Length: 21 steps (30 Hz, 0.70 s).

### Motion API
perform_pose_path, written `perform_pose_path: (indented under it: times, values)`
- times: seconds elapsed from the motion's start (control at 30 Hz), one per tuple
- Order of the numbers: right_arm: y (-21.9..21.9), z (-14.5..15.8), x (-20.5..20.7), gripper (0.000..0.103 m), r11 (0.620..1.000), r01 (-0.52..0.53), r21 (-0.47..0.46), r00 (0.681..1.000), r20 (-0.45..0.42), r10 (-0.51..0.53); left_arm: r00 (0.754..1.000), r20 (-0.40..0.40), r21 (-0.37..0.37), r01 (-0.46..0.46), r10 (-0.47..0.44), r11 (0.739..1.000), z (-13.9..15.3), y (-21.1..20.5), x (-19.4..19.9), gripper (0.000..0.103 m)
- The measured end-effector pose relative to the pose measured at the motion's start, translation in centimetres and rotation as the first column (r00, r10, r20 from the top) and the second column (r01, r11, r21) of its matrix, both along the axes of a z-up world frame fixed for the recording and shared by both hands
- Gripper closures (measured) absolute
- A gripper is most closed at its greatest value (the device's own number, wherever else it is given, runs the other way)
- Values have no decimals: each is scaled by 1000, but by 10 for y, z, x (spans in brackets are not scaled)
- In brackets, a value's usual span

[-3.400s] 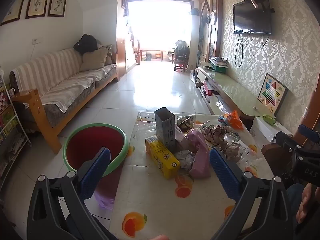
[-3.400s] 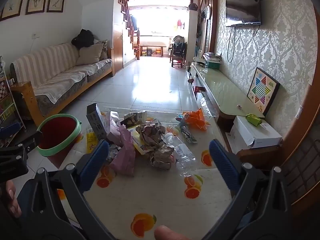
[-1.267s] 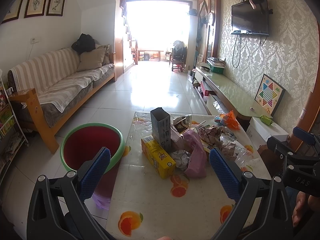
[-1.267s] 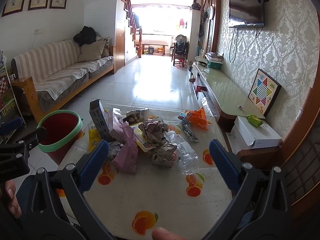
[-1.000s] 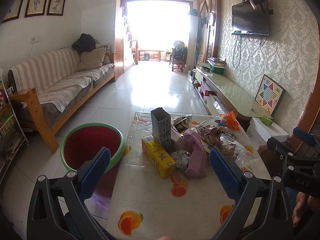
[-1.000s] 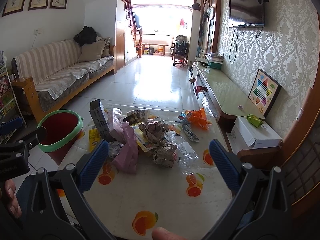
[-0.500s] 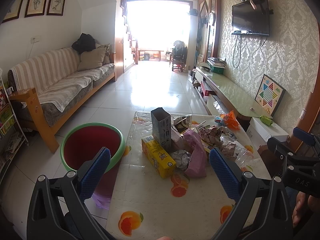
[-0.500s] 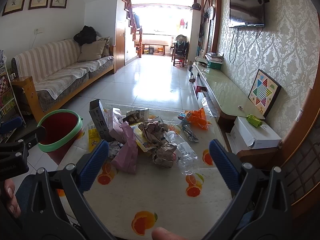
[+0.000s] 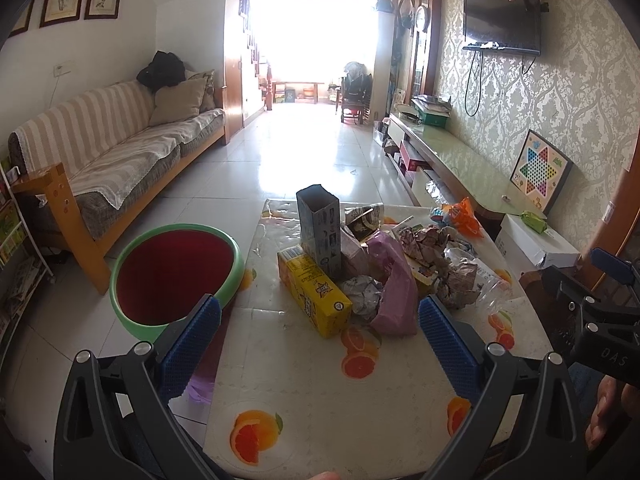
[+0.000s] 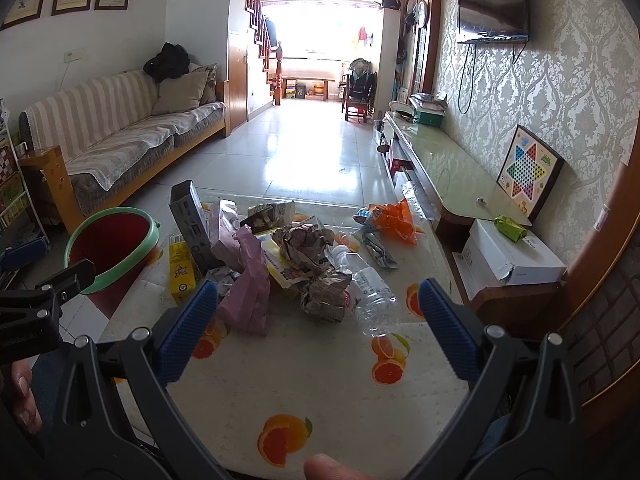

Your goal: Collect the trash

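On the fruit-print table [image 9: 320,400], the trash heap [image 9: 372,276] lies as it did a second ago, unmoved, both grippers holding position. The yellow box [image 9: 314,292] lies flat, long axis running away from the camera; the dark carton [image 9: 320,228] stands upright. Only the right view shows the clear bottle [image 10: 370,292] fully, cap end towards the near edge. The green-rimmed bin [image 9: 172,272] stands beside the table's left edge. Left gripper [image 9: 318,344] and right gripper [image 10: 318,320] hover spread wide, empty

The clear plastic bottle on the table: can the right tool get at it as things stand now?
Probably yes. The plastic bottle lies on its side at the near right edge of the trash pile, its near end bare. The right tool is open and empty, with only bare tablecloth in between.
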State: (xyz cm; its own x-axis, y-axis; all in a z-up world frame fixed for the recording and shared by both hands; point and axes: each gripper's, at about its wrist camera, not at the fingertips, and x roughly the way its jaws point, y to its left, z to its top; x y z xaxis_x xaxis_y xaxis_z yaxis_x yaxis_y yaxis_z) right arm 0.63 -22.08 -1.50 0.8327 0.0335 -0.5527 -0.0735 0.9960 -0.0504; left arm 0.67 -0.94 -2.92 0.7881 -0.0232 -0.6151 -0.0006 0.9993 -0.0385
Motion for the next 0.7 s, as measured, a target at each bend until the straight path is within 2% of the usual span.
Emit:
perform_pose_path:
  times: [0.17, 0.37, 0.53, 0.7]
  values:
    - [-10, -19, 6, 4, 1000, 18, 9, 999, -39, -17, 996, -94, -15, 12, -13, 1000, -27, 1, 34, 8]
    - [-28, -37, 11, 4, 998, 54, 29, 996, -68, -52, 981, -191, -49, -32, 22, 998, -57, 1, 101, 8]
    - [-44, -46, 10, 4, 995, 82, 58, 994, -82, -77, 958, -279, -66, -95, 73, 993, -91, 2, 152, 8]
    - [-58, -54, 13, 4, 991, 102, 81, 990, -100, -94, 924, -358, -39, -158, 134, 987, -124, 1, 183, 8]
